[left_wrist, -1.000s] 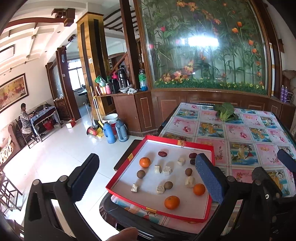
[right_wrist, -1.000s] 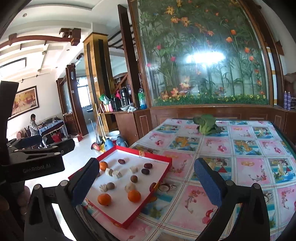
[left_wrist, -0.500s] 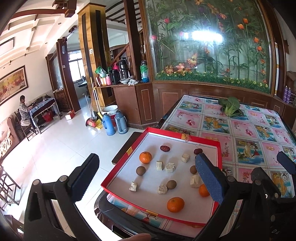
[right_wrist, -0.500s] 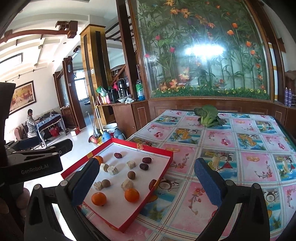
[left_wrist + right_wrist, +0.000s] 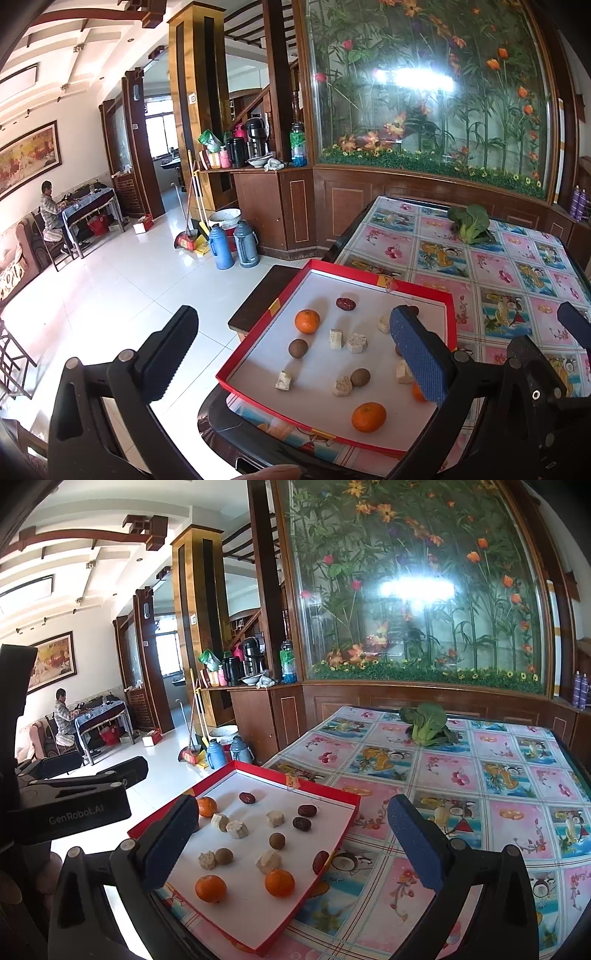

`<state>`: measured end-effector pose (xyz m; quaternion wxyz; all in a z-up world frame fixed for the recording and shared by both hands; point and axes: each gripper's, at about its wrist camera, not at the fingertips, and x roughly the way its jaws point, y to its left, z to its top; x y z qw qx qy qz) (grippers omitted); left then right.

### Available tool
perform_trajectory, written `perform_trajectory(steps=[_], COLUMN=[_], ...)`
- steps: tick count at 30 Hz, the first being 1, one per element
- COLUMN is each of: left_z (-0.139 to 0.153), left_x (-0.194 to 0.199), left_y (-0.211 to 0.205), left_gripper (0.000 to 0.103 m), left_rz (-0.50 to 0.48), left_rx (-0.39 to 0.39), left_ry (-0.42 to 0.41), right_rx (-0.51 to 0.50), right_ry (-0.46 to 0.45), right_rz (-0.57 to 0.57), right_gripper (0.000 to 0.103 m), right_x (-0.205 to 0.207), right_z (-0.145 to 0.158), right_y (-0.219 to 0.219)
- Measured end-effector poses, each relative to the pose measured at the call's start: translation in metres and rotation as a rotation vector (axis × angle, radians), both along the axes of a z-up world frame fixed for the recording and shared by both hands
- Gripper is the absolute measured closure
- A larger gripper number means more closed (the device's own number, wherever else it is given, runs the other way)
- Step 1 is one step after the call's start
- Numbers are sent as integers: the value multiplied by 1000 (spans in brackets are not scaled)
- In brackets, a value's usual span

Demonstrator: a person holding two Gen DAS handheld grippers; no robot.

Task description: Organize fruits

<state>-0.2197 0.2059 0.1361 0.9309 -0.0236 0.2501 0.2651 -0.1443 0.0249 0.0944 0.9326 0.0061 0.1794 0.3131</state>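
Note:
A red-rimmed tray (image 5: 255,338) (image 5: 343,834) with a white floor lies on the near left corner of the table. It holds three oranges (image 5: 307,321) (image 5: 279,882), brown round fruits (image 5: 298,348) (image 5: 276,840), dark red dates (image 5: 345,303) (image 5: 306,810) and pale cubes (image 5: 356,343) (image 5: 275,818), all scattered. My left gripper (image 5: 295,358) is open and empty, above the tray's near left side. My right gripper (image 5: 291,845) is open and empty, above the tray's near right side.
The table wears a flowered cloth (image 5: 461,775). A green leafy vegetable (image 5: 469,223) (image 5: 426,725) lies at its far end. A wooden cabinet and glass flower panel (image 5: 406,590) stand behind. Thermos flasks (image 5: 245,243) and brooms stand on the tiled floor at left.
Both grippers have tilted down and come closer to the tray, which now sits larger and more central in both views. Nothing on the tray has moved.

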Motion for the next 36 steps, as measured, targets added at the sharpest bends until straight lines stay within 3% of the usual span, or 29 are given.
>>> perform_trajectory(steps=[17,36], left_z=[8,8], left_x=[-3,-8], left_y=[25,33], left_gripper=[0,0], left_rz=[56,97], left_rx=[-36,3], left_ry=[-7,-19], right_rx=[3,-17], right_ry=[-63,-104], right_rz=[19,65], right_gripper=[1,1], right_x=[-2,-16], right_z=[18,23], right_y=[9,28])
